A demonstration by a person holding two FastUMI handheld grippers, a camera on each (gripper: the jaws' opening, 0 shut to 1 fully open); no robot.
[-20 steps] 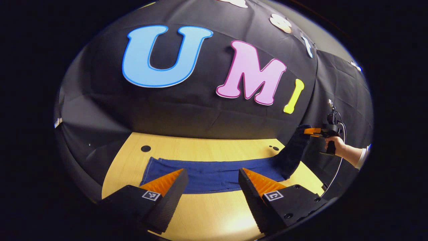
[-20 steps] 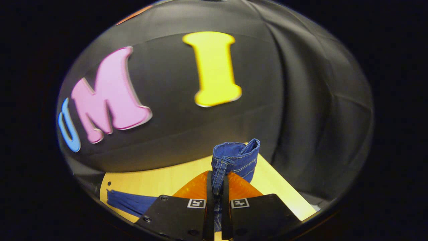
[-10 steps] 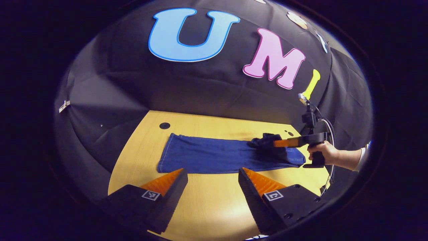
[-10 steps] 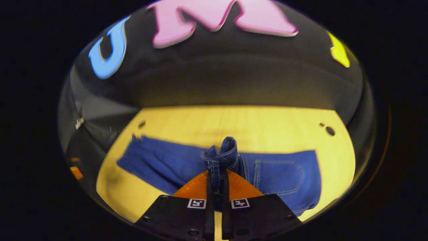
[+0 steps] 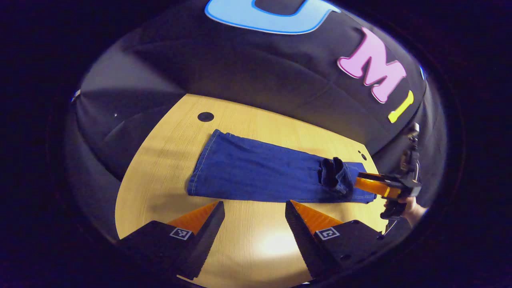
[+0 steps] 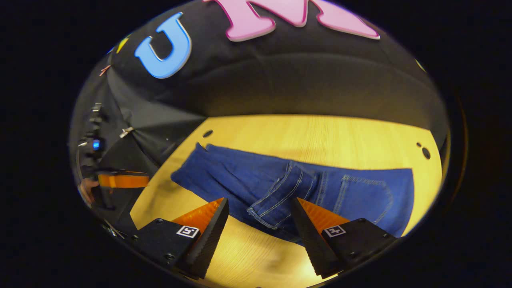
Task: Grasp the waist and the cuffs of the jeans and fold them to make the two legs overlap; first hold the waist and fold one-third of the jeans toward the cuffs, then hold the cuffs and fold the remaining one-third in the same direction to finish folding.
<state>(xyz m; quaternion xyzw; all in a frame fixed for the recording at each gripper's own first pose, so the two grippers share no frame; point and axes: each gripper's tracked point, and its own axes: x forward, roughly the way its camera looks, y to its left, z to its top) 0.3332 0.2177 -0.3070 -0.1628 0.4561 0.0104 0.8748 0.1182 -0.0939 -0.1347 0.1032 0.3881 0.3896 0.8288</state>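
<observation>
The blue jeans (image 5: 256, 172) lie flat on the wooden table (image 5: 168, 136), legs overlapped, cuffs (image 5: 203, 164) at the left end. The waist (image 6: 276, 196) is folded back over the legs, a back pocket (image 6: 364, 196) facing up beside it. My right gripper (image 6: 260, 204) stands open just above the folded waistband, touching nothing; it also appears at the jeans' right end (image 5: 372, 185), held by a hand (image 5: 408, 208). My left gripper (image 5: 254, 208) is open over bare table in front of the jeans' near edge. It shows at the far left (image 6: 132, 181) of the right gripper view.
Round holes (image 5: 205, 117) are cut in the tabletop near the cuffs, and two more (image 6: 426, 153) lie near the far right corner. The black cloth wall (image 5: 248, 76) closes the table's far side and its left edge.
The right gripper carried the waist down onto the legs, let it go and opened. The left gripper stayed open and rose, tilting down toward the table.
</observation>
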